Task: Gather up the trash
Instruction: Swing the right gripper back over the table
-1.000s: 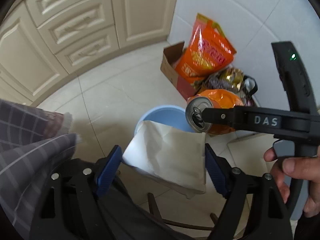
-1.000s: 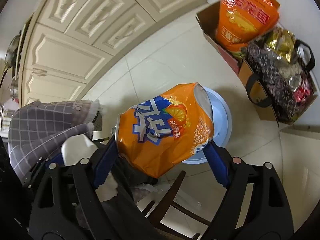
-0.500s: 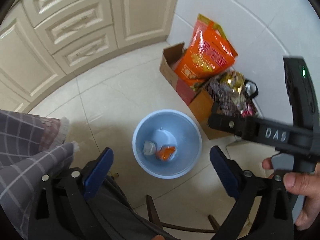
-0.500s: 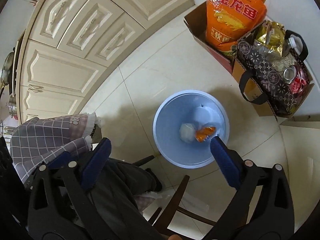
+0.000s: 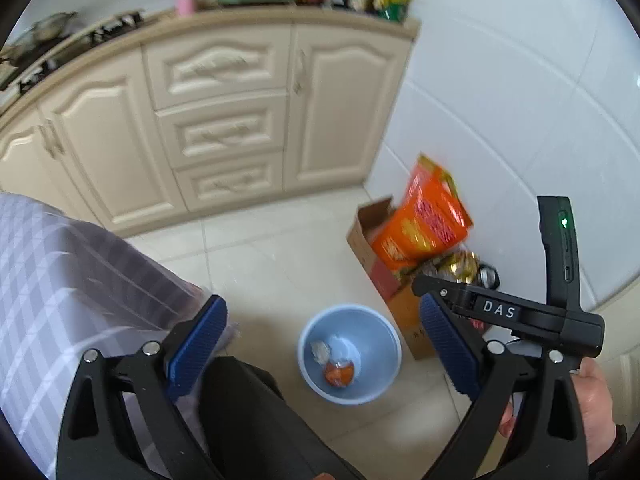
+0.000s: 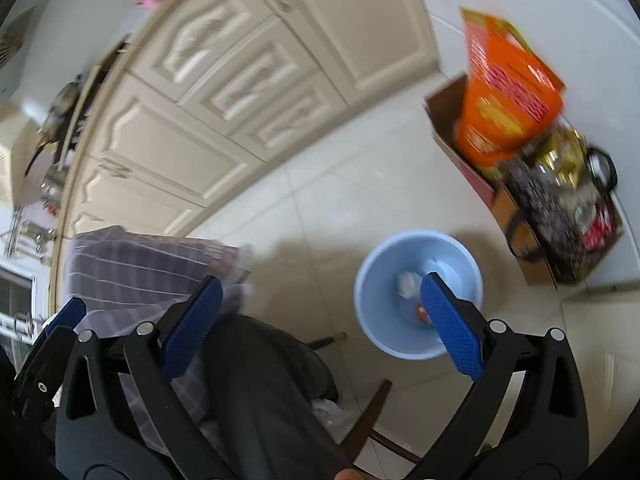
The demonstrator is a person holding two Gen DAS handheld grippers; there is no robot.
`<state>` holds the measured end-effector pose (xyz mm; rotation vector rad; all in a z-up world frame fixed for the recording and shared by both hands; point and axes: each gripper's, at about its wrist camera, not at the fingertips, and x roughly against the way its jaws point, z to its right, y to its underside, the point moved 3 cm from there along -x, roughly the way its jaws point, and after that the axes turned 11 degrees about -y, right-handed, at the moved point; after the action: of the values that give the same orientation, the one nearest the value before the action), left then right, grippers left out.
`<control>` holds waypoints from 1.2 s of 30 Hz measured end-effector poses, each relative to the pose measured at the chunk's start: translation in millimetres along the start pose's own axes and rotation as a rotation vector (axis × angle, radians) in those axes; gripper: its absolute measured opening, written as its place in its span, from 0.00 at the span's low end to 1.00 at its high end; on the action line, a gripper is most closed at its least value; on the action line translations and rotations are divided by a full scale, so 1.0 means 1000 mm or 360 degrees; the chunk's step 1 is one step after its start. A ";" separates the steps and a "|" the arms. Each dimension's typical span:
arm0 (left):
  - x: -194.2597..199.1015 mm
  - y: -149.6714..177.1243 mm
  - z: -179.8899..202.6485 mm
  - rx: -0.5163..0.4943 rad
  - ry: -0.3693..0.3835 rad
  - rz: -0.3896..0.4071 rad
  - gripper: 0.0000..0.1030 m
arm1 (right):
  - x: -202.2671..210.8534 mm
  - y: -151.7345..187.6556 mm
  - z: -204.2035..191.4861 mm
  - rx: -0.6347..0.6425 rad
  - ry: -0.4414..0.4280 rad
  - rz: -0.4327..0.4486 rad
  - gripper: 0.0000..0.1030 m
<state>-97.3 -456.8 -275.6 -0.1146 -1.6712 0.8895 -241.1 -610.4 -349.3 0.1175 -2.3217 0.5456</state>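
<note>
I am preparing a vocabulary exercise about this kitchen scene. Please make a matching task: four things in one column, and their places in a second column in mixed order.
1. crushed orange drink can
2. large orange printed bag
3. round light-blue plastic bin
4. pink cup

a. on the countertop
b. standing in the brown cardboard box
c. on the tiled floor
d. lying inside the bin

Pairs: 1-d, 2-b, 3-c, 4-a

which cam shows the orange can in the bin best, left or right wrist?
Left wrist. There the orange can lies unobstructed at the bottom of the blue bin, beside a crumpled white wad. In the right wrist view, the right gripper's blue finger pad hides all but a sliver of it.
</note>
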 end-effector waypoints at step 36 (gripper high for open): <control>0.248 0.138 -0.342 0.0960 -0.1105 0.0400 0.93 | -0.068 0.120 -0.419 0.1192 -0.0595 -0.0312 0.94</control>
<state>71.4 -65.2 -150.5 0.4532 -1.9478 1.7270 50.1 -331.6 -170.8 0.8492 -2.2873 1.3553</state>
